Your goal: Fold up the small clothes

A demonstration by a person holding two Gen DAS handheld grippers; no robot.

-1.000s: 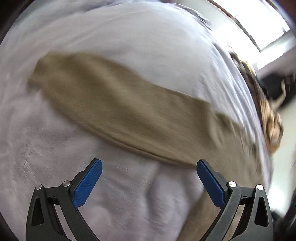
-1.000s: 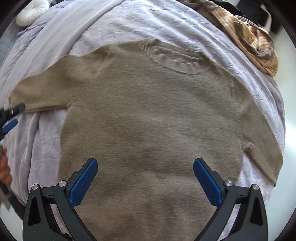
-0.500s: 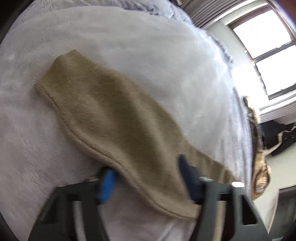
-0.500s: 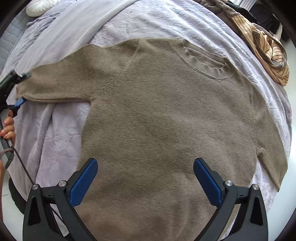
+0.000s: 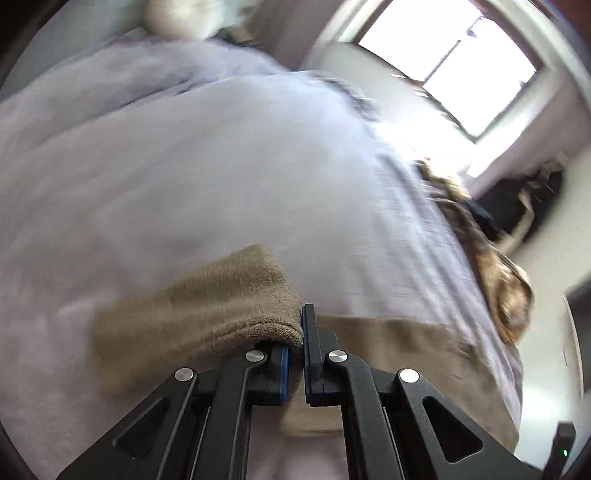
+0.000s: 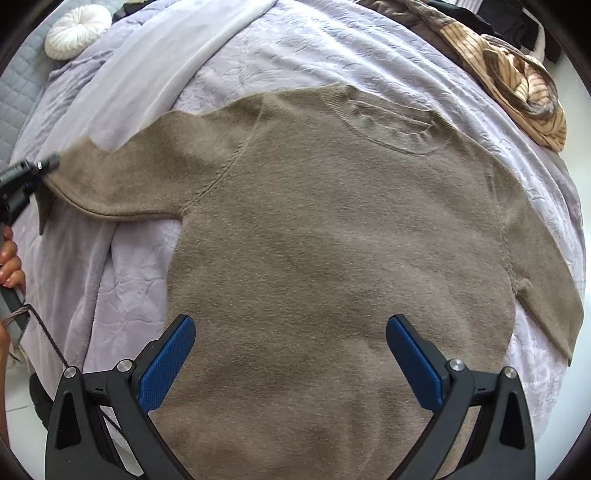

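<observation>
A taupe knit sweater [image 6: 332, 221] lies flat, front up, on the lavender bed cover [image 6: 295, 55]. My left gripper [image 5: 295, 332] is closing tight on the end of the sweater's left sleeve [image 5: 221, 306]; the knit is pinched between the pads and the cuff drapes over the left finger. In the right wrist view that gripper [image 6: 26, 173] sits at the far left, holding the sleeve end [image 6: 110, 177] raised off the cover. My right gripper [image 6: 291, 343] hangs open above the sweater's lower body with nothing between its fingers.
A striped brown garment [image 6: 517, 85] is heaped at the bed's far right corner. A white round cushion [image 6: 74, 33] lies at the far left. A person's hand [image 6: 11, 266] shows at the left edge. The bed edge and pale floor [image 6: 14, 391] are at lower left.
The left gripper went from wide open above the sleeve to shut on its end and lifted it off the cover, tilting up toward the window. The right gripper stayed open in place.
</observation>
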